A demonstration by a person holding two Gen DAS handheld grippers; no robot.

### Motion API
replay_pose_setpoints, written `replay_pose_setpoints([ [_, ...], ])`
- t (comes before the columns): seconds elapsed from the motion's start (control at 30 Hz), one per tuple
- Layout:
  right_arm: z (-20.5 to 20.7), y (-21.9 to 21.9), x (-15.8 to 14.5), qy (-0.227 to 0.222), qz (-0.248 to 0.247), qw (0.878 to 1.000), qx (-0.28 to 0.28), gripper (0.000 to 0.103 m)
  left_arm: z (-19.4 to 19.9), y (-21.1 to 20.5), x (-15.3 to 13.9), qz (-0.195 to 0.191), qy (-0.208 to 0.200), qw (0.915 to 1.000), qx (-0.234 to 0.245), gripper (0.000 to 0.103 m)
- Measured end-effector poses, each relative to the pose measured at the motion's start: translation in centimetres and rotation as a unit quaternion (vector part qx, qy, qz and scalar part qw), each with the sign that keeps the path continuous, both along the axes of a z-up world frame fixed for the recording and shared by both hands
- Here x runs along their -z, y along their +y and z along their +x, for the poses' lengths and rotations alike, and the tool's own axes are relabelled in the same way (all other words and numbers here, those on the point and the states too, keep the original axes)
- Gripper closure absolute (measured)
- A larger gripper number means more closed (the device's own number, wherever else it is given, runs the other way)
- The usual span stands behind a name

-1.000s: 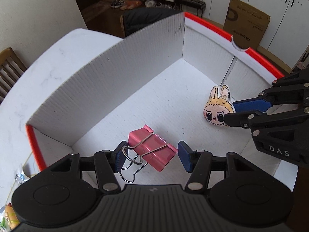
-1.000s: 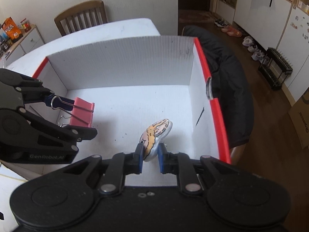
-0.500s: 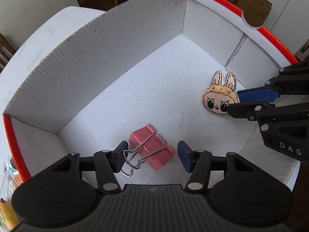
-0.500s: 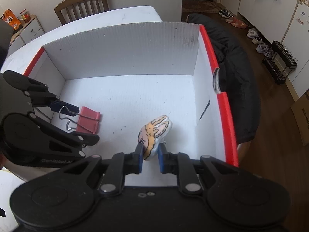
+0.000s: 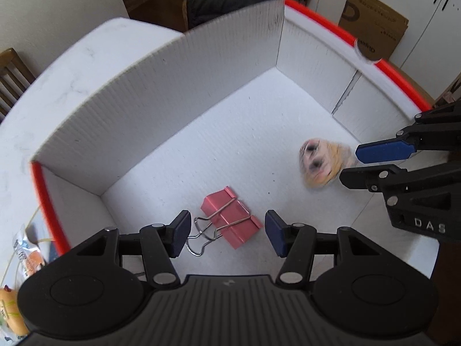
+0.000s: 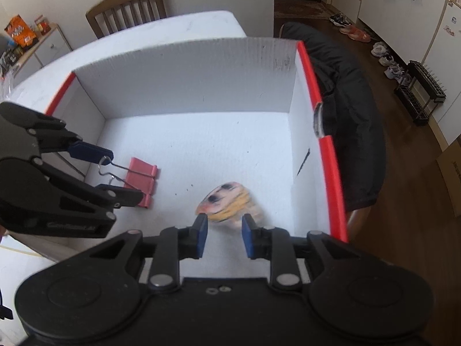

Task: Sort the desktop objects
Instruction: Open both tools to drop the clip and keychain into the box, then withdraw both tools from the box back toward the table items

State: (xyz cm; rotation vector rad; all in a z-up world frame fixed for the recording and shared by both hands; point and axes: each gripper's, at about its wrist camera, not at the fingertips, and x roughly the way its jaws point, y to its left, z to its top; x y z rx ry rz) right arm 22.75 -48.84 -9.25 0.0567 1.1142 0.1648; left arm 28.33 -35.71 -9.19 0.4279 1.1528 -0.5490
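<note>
The bunny-face charm [image 5: 319, 163] is smeared by motion blur in both wrist views; its ears and outline cannot be made out, and whether it rests on the floor of the white corrugated box [image 5: 161, 86] or is in mid-air cannot be told. The box's near wall is hidden behind the left gripper [image 5: 227, 233] body. The right gripper [image 6: 224, 235] is cut off by the right edge in the left wrist view. A snack packet [image 5: 27, 259] is cropped at the left edge, its print unreadable.
</note>
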Motion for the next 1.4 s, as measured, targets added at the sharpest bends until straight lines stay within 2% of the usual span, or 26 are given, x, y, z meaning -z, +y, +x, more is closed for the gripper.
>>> replay_pose_setpoints([
  [0.3,-2.1,-0.3,-3.0,-0.048,0.011,0.999,-0.006,0.064,-3.3,1.7,-3.8,-0.056,-0.051,0.9967,-0.03,0.048],
  [0.53,-3.9,0.0,-5.2,-0.093,0.021,0.995,-0.009,0.046,-6.7,3.2,-6.1,-0.086,-0.087,0.9912,-0.05,0.047],
  [0.73,-5.2,1.0,-5.9,-0.118,0.01,0.993,-0.026,0.038,-9.2,5.0,-7.0,-0.101,-0.11,0.9862,-0.071,0.045],
  [0.87,-5.8,1.7,-6.1,-0.13,0.006,0.991,-0.036,0.038,-10.6,6.3,-7.4,-0.105,-0.123,0.9828,-0.089,0.043],
  [1.0,-6.5,2.5,-6.3,-0.139,0.01,0.989,-0.041,0.037,-11.9,7.7,-7.8,-0.111,-0.126,0.9794,-0.111,0.037],
  [1.23,-7.8,4.5,-6.7,-0.155,0.028,0.986,-0.057,0.03,-14.0,10.2,-8.6,-0.124,-0.135,0.9724,-0.144,0.03],
  [1.3,-8.3,5.4,-6.8,-0.158,0.028,0.985,-0.063,0.027,-14.6,11.3,-8.9,-0.13,-0.138,0.97,-0.152,0.022],
  [1.4,-8.5,6.6,-6.8,-0.158,0.035,0.984,-0.076,0.024,-15.4,12.9,-9.4,-0.133,-0.151,0.965,-0.168,0.018],
])
